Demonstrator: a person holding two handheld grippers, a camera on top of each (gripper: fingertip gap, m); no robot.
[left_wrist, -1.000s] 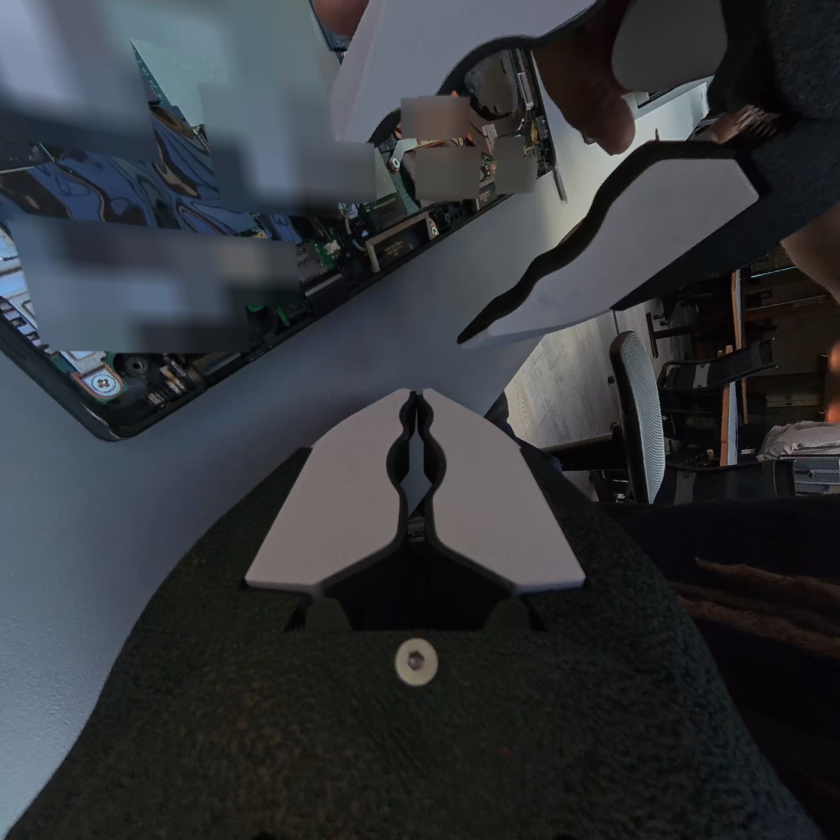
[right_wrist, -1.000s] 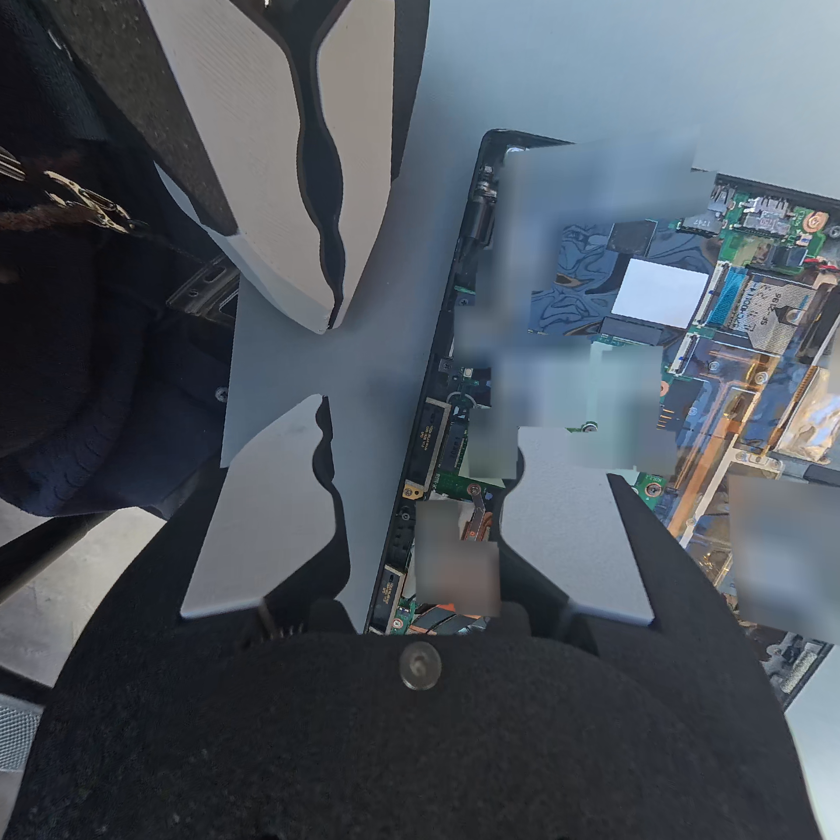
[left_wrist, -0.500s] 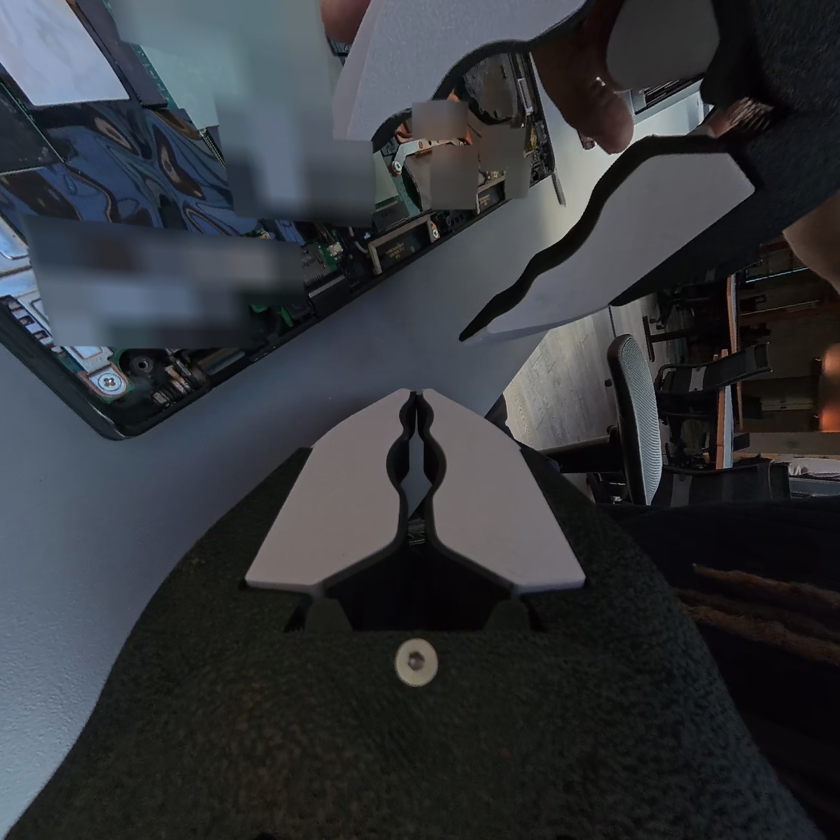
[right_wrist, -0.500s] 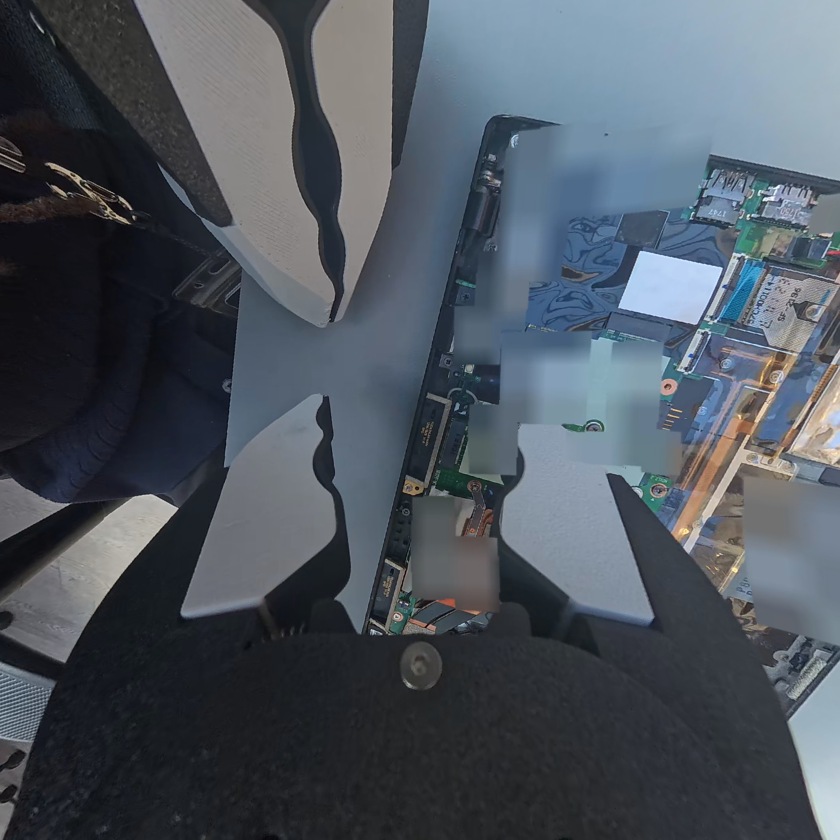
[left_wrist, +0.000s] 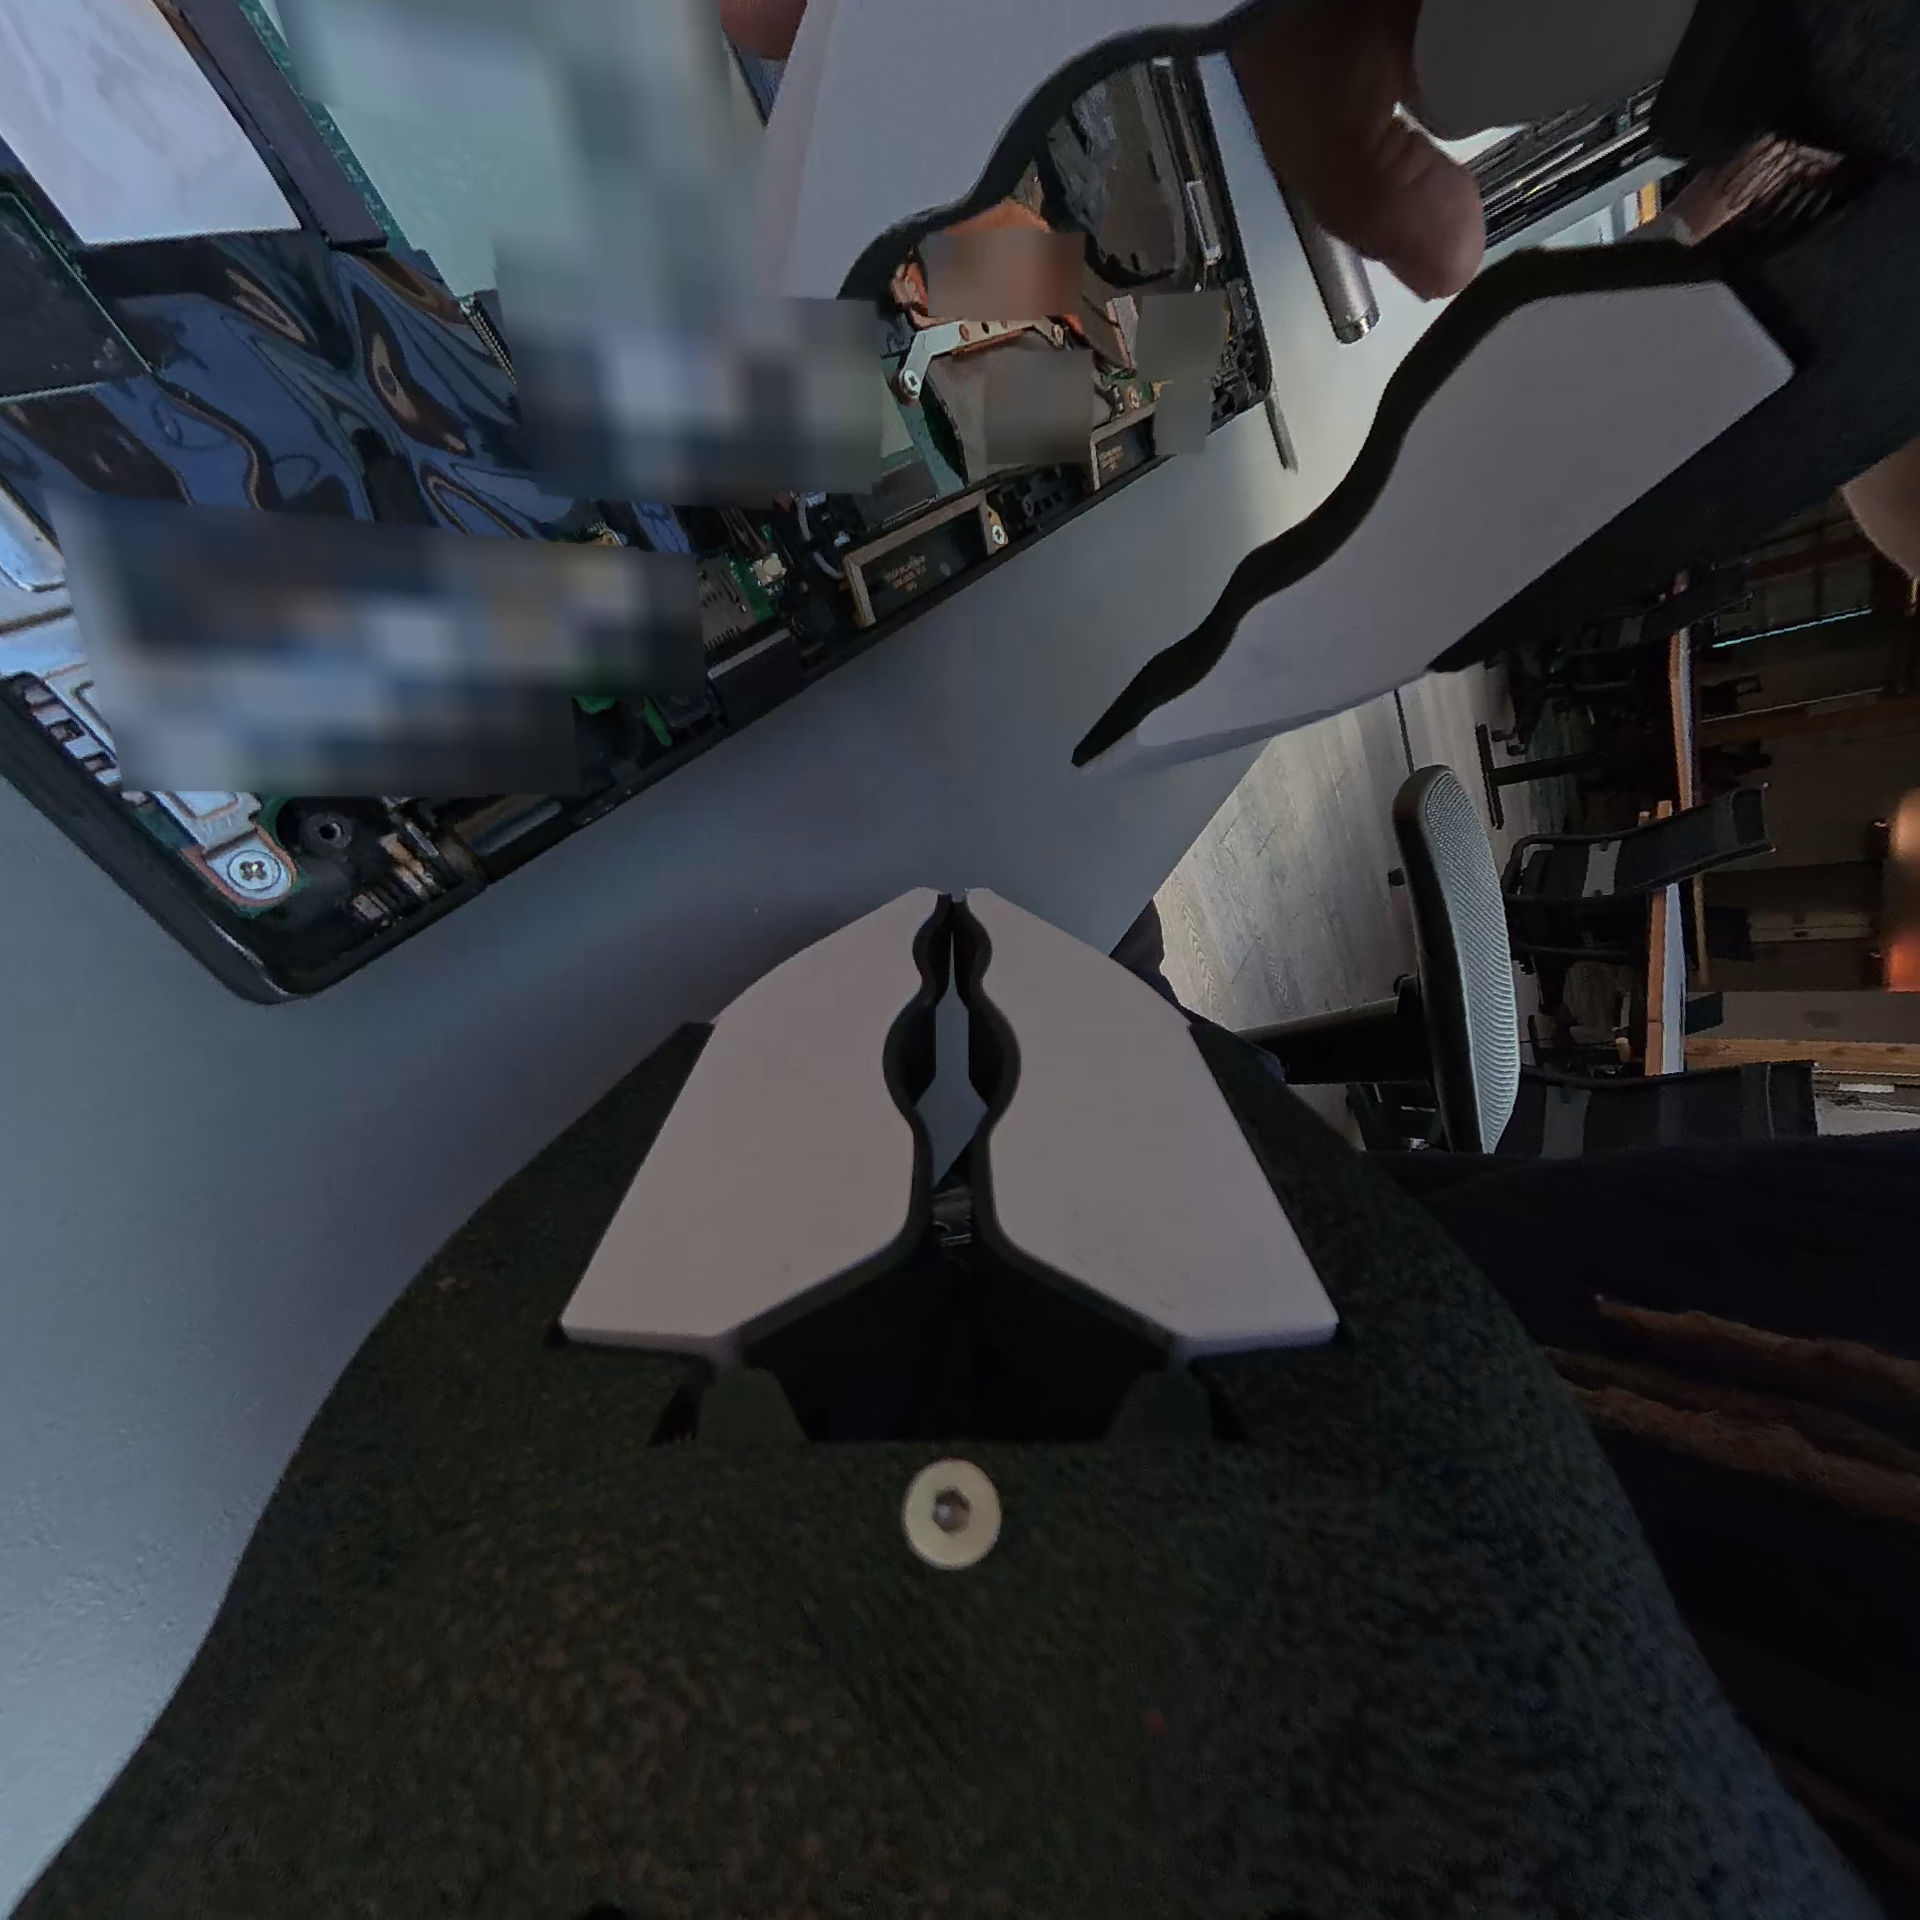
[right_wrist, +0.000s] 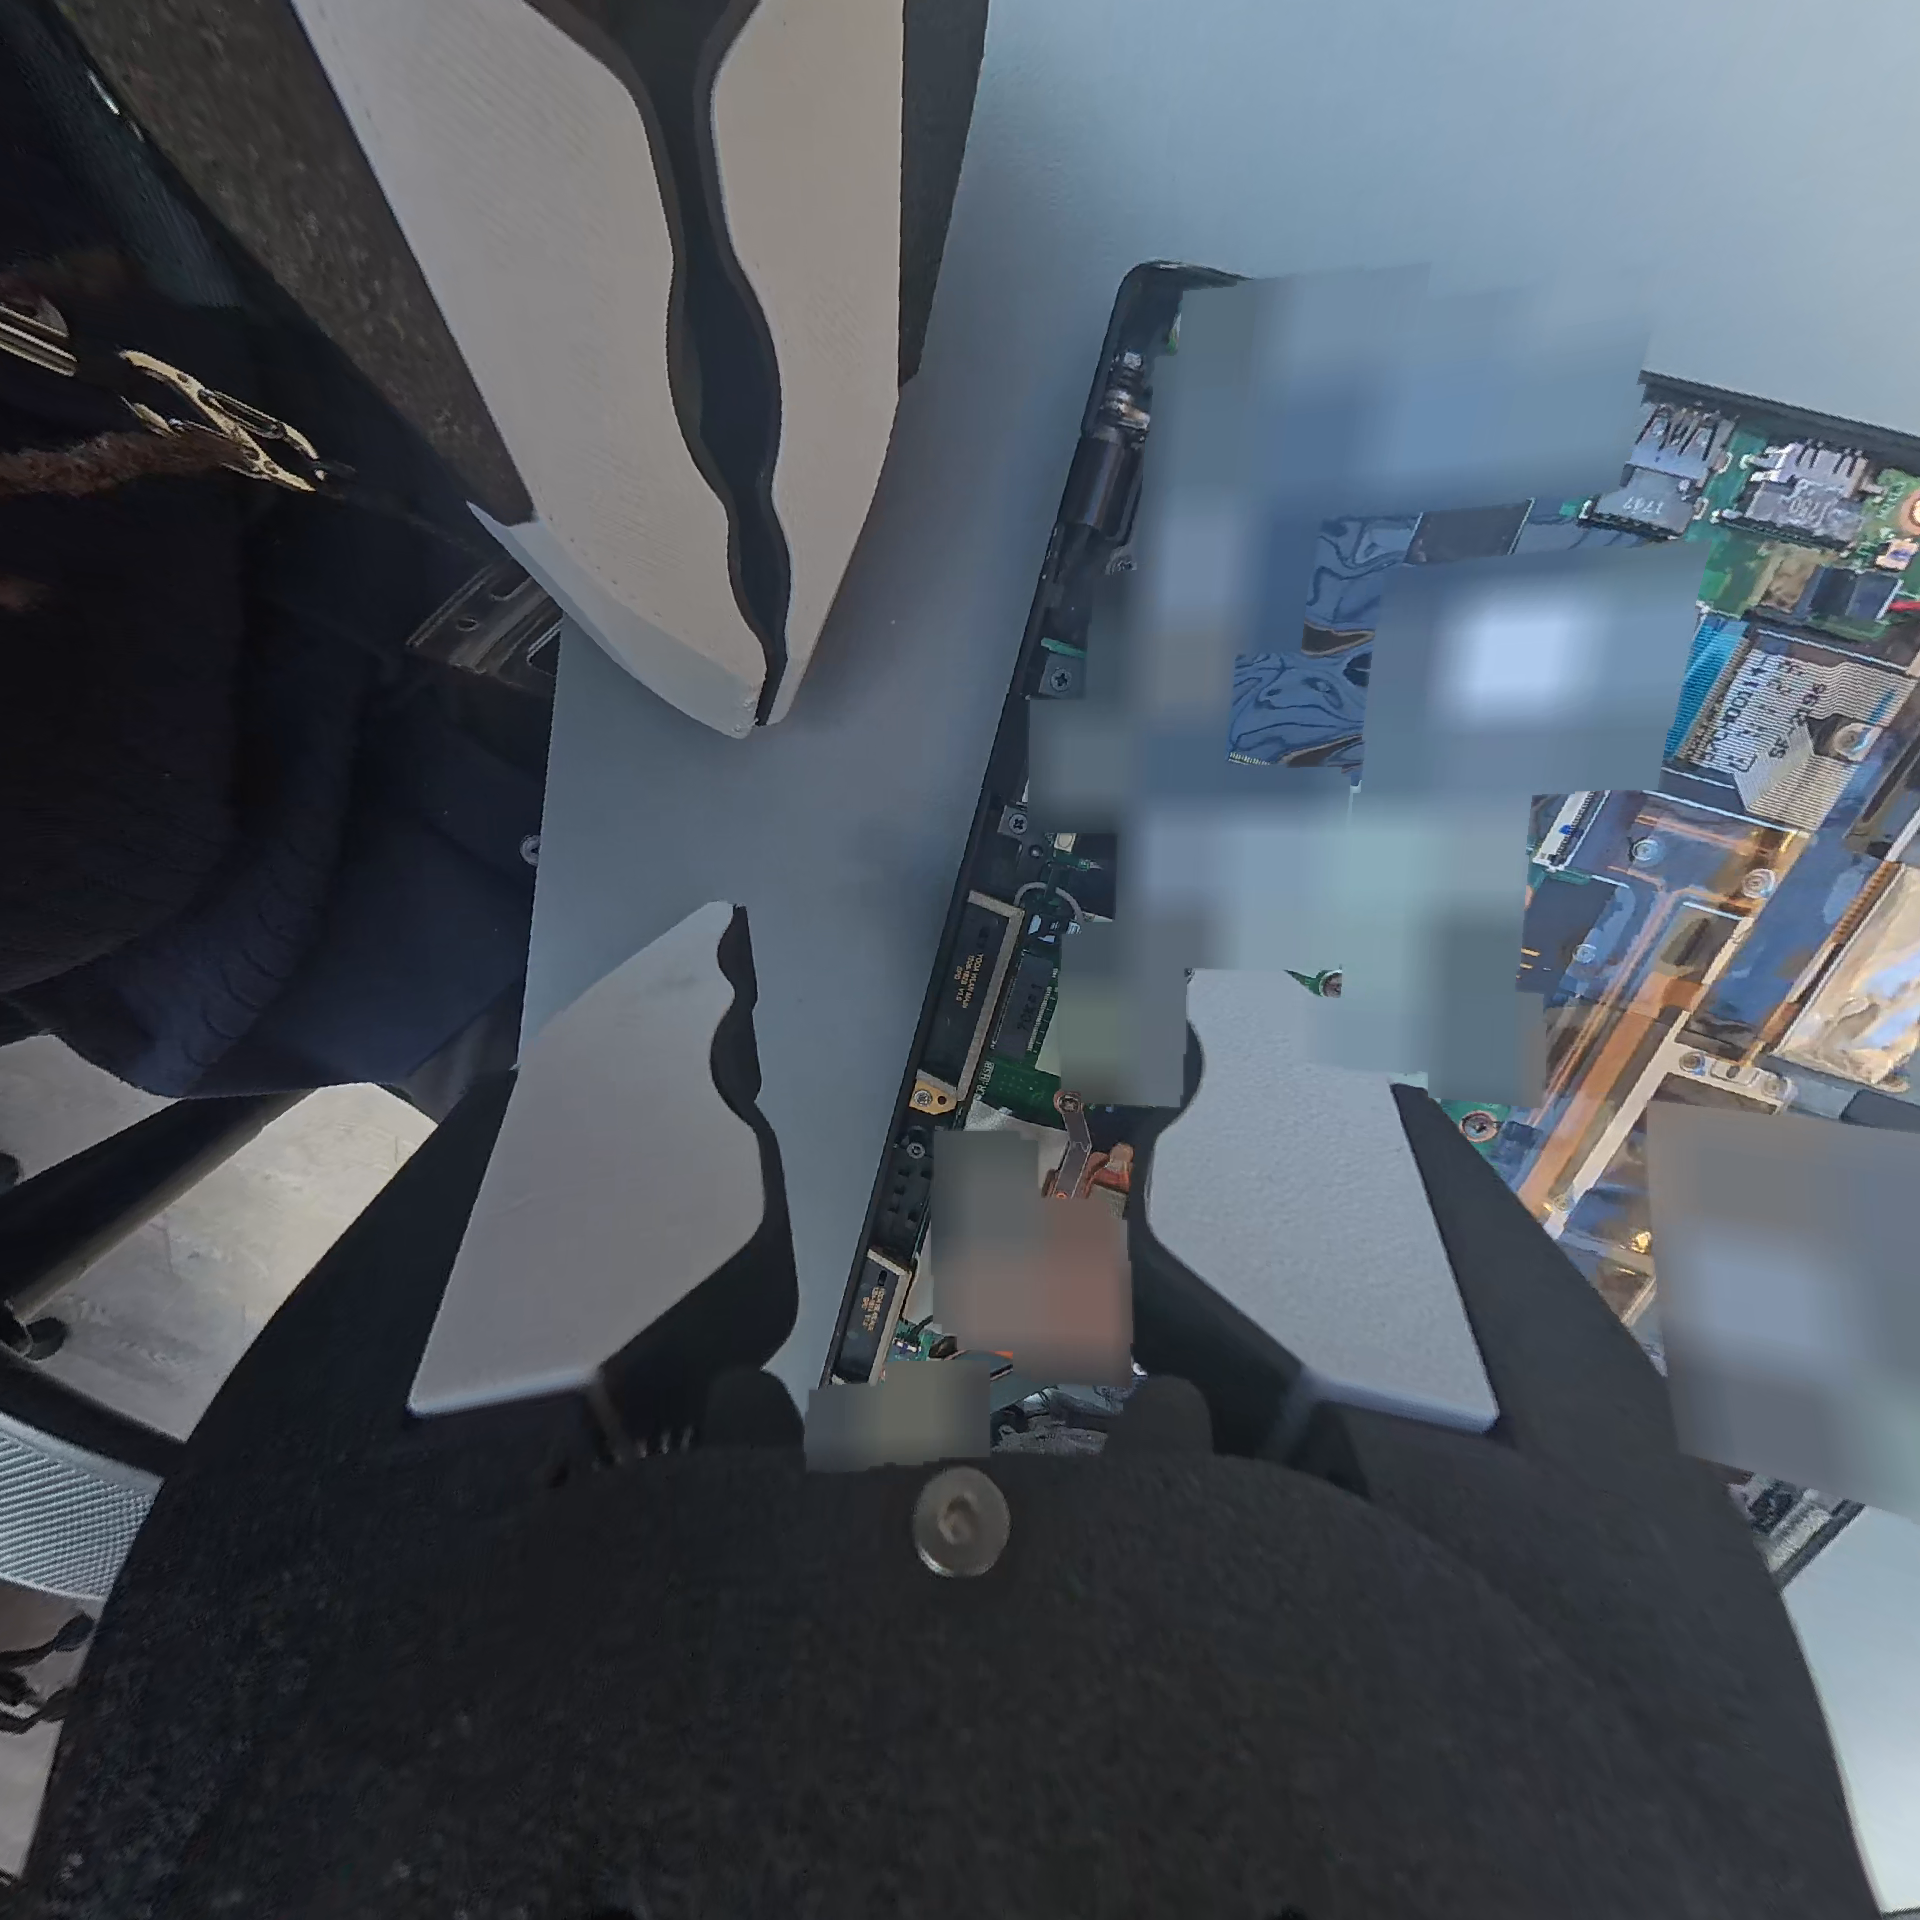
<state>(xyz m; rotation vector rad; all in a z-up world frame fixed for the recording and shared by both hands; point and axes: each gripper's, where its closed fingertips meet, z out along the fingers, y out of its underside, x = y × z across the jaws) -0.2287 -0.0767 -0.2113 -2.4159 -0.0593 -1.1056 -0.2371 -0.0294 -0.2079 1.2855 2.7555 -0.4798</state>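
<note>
An opened laptop (left_wrist: 260, 364) lies on the grey table (left_wrist: 312, 1195) with its circuit boards, copper heat pipe and connectors bare. My left gripper (left_wrist: 954, 894) is shut and empty, hovering over bare table just off the laptop's near edge. My right gripper (right_wrist: 961, 945) is open and empty, straddling the laptop's (right_wrist: 1662, 914) edge, one finger over the table and one over the boards. The right gripper (left_wrist: 935, 525) shows open at the upper right of the left wrist view. The left gripper (right_wrist: 758, 717) shows shut at the upper left of the right wrist view.
A thumb (left_wrist: 1392, 187) rests on the right gripper's handle. A slim silver metal tool (left_wrist: 1340, 281) lies on the table beside the laptop. The table edge runs close behind the left gripper; beyond it are a mesh office chair (left_wrist: 1455, 956), floor and desks. My hands' fingertips stand some 5 cm from each other.
Both views have drifted only slightly over the laptop. The left gripper stays shut and the right gripper stays open.
</note>
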